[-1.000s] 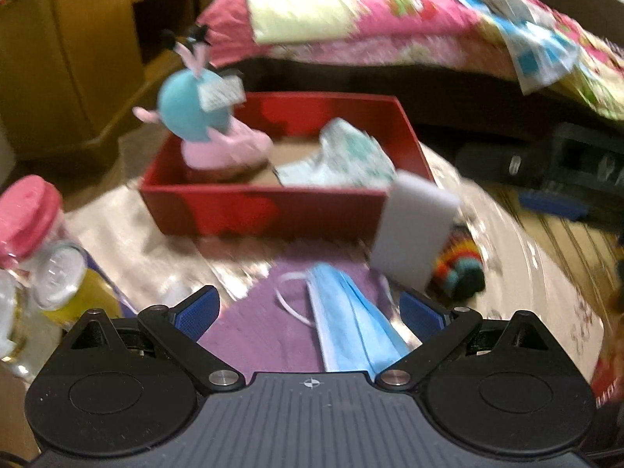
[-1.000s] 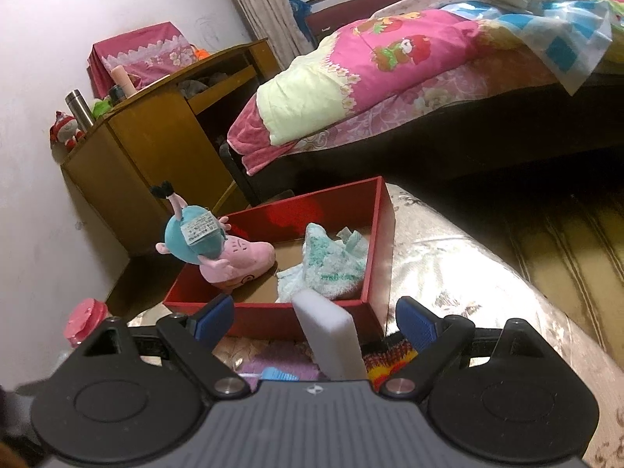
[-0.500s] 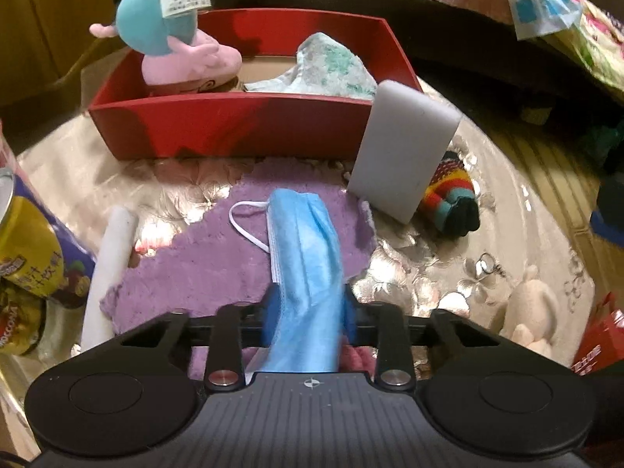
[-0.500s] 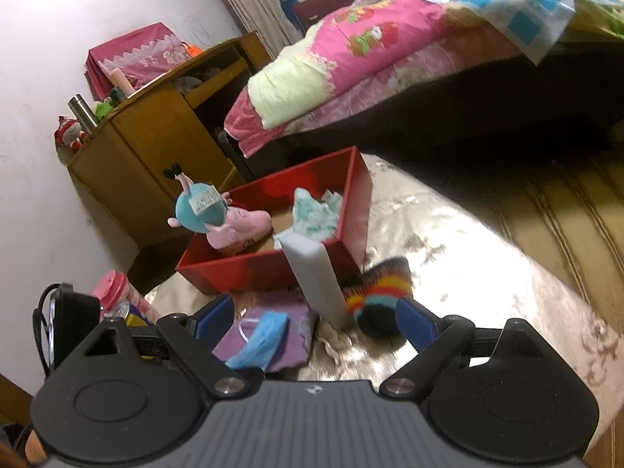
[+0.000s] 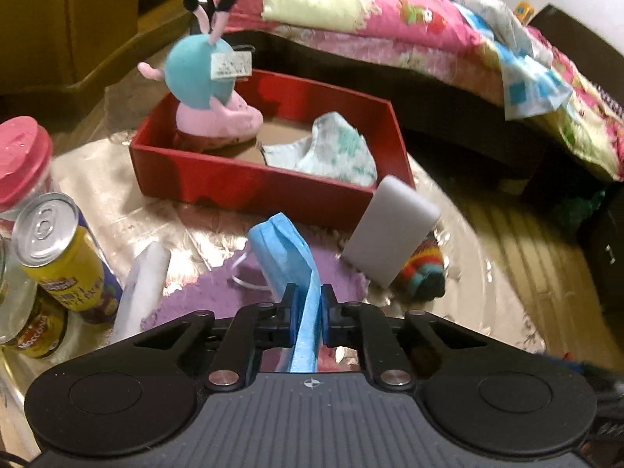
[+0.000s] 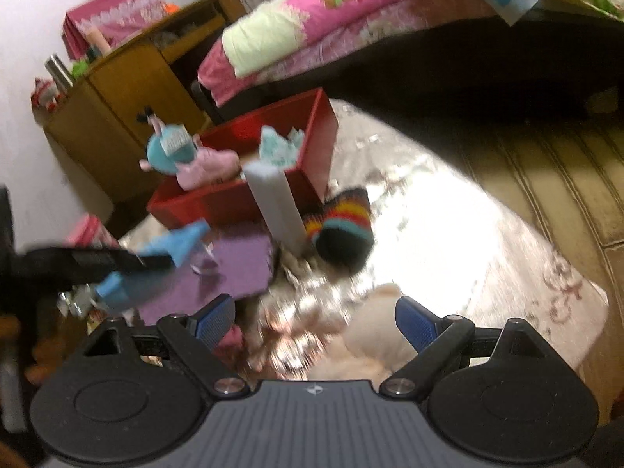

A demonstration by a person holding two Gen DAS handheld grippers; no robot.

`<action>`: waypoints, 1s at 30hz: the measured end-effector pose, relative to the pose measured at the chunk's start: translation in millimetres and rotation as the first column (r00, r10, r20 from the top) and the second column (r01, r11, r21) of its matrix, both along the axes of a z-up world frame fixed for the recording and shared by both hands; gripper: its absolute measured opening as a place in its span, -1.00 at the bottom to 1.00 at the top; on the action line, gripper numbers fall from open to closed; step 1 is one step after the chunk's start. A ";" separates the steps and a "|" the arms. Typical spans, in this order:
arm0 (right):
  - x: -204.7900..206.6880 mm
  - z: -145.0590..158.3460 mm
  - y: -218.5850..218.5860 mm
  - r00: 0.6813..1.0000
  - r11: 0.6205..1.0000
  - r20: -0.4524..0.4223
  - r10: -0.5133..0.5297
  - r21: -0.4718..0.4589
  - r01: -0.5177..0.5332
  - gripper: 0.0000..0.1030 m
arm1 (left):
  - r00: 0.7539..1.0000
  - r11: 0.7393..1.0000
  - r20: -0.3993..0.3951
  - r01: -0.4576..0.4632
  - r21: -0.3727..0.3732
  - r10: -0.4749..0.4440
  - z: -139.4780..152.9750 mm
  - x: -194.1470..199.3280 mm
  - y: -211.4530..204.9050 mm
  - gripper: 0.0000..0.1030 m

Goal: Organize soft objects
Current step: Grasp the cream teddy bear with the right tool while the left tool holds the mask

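My left gripper [image 5: 308,312] is shut on a blue face mask [image 5: 286,251], lifted off the purple cloth [image 5: 249,292]. The right wrist view shows the same mask [image 6: 175,247] pinched in the left gripper's black fingers [image 6: 117,261]. A red box [image 5: 249,191] holds a teal and pink plush toy [image 5: 206,89] and a patterned white-green cloth [image 5: 335,152]. A white sponge block [image 5: 394,230] leans on the box front, with a striped knit sock [image 5: 423,273] beside it. My right gripper [image 6: 314,321] is open above a cream plush [image 6: 374,335], nothing between its fingers.
Cans [image 5: 58,257] and a pink-lidded jar [image 5: 21,156] stand at the table's left edge, a white roll [image 5: 142,284] beside them. A bed with a pink quilt [image 5: 390,19] lies behind, a wooden cabinet [image 6: 128,89] at the back left. The shiny table cover [image 6: 448,226] ends at the right.
My left gripper went from open to shut on the blue mask and raised it off the purple cloth. My right gripper moved back and right, now over the cream plush, still open.
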State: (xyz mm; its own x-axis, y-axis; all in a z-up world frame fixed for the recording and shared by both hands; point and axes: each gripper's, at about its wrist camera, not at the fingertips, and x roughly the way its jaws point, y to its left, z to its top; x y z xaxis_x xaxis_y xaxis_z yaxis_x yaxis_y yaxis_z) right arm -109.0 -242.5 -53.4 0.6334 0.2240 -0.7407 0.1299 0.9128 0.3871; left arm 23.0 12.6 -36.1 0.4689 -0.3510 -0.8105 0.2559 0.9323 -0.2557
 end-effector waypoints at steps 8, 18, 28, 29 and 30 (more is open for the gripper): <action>-9.3 -23.5 14.0 0.987 0.996 -0.151 0.061 -0.057 -0.070 0.24 | 1.000 0.999 0.016 0.011 -0.053 -0.011 9.9 -2.4 2.3 -0.90; 21.6 -58.9 7.8 0.970 0.992 -0.225 -0.095 -0.100 0.074 0.26 | 0.999 0.997 0.009 0.037 -0.071 -0.036 9.8 -2.9 -2.0 -0.90; 32.1 -76.0 7.7 0.967 0.990 -0.252 -0.035 -0.144 -0.002 -0.23 | 0.999 0.998 -0.007 0.037 -0.057 -0.037 5.2 0.5 -2.5 -0.90; 29.8 -75.6 4.8 0.967 0.992 -0.252 -0.037 -0.127 0.005 -0.27 | 0.999 0.998 -0.007 0.041 -0.057 -0.041 5.1 0.3 -3.4 -0.90; 28.2 -74.4 3.1 0.967 0.993 -0.251 -0.038 -0.114 0.010 -0.29 | 0.999 0.997 -0.007 0.044 -0.057 -0.045 5.0 0.1 -3.9 -0.90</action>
State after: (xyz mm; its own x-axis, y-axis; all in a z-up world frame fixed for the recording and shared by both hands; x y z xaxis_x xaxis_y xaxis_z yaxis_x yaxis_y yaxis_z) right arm -80.7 -239.4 -127.8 0.4271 0.1184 -0.8964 0.2326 0.9436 0.2354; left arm 23.0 8.7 -31.1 0.4454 -0.4168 -0.7924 0.2946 0.9040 -0.3099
